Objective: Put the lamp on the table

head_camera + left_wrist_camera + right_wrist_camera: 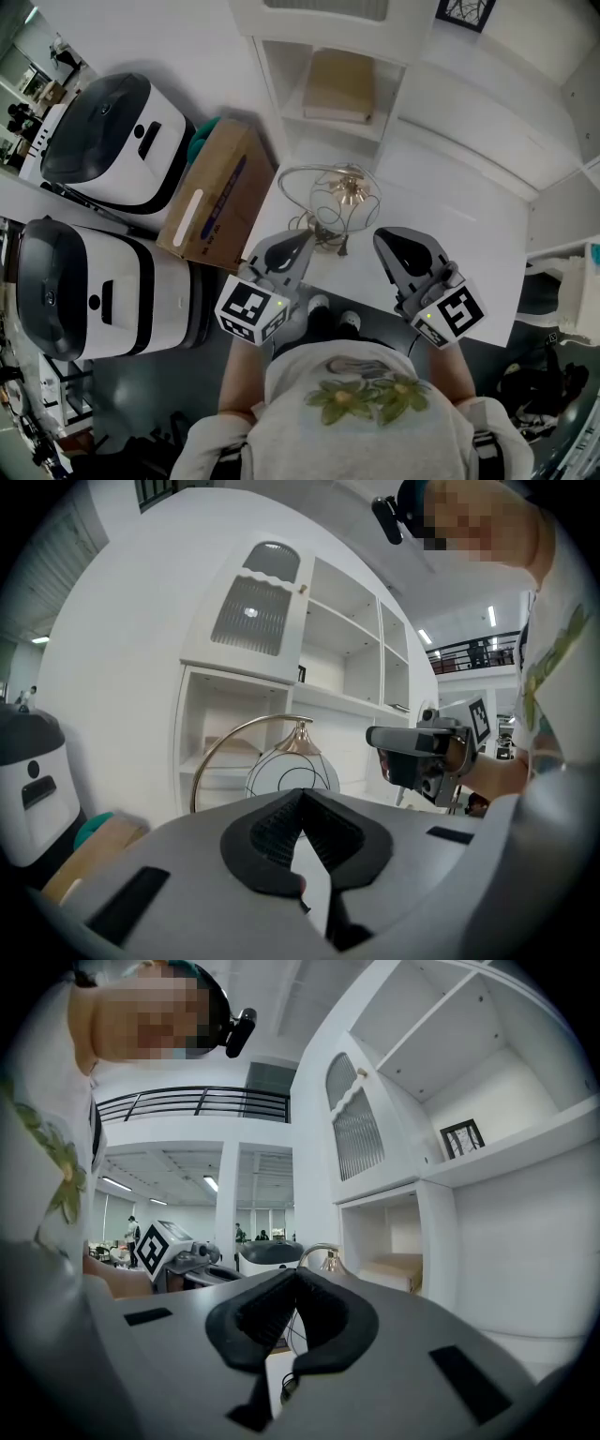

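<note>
At the far left two white machines (98,141) stand beside a cardboard box (217,192). The left gripper (292,246) hovers over the near edge of the white bench (450,234), its jaws brought together at the tips with nothing between them. Just beyond it the lamp (333,195), a gold hoop around a white globe, stands upright on the bench in front of the white shelf unit (328,66). The right gripper (398,246), a little apart from the lamp, is fully closed and empty.
</note>
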A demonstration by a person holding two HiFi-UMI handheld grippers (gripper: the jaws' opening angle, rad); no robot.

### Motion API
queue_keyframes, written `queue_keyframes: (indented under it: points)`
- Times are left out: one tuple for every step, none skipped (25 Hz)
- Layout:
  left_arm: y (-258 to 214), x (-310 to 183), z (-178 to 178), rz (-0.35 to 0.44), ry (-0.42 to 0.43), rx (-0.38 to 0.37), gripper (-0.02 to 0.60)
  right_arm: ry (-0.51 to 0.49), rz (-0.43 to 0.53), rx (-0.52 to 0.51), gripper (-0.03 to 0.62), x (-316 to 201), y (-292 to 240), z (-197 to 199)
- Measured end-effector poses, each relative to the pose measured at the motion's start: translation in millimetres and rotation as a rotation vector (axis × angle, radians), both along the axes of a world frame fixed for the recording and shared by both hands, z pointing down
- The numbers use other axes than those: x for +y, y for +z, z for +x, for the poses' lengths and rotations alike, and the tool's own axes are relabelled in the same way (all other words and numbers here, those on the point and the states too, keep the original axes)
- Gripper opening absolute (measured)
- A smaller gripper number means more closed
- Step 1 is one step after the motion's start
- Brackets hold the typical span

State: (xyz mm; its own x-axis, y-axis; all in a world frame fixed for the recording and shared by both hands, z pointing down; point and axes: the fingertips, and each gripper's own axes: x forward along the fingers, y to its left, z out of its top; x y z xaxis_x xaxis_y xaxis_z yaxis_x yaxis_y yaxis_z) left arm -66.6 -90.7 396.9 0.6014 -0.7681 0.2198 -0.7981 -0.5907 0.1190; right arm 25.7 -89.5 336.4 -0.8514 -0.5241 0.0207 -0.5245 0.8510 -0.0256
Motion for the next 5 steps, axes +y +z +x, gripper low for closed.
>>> queue_keyframes:
  points:
    - [0.6,0.8,1.3,-0.002,0.0,-0.001,0.029,0.0,-0.004,0.0,0.031,0.7,1.2,1.3]
    - [0.9,1.5,2.4,-0.003,-0.001,-0.001,0.029,0.0,-0.008,0.0,0.031,1.2,2.0,2.8]
    - [1.1,2.1,3.3,-0.004,-0.002,-0.001,0.029,0.001,-0.011,0.0,0.031,1.5,2.8,4.5]
    - [1.4,2.7,4.2,-0.005,-0.003,-0.001,0.029,0.003,-0.014,0.001,0.031,1.7,3.6,6.2]
    - [1.7,3.2,5.1,-0.006,-0.005,0.0,0.029,0.005,-0.017,0.002,0.031,1.9,4.4,8.0]
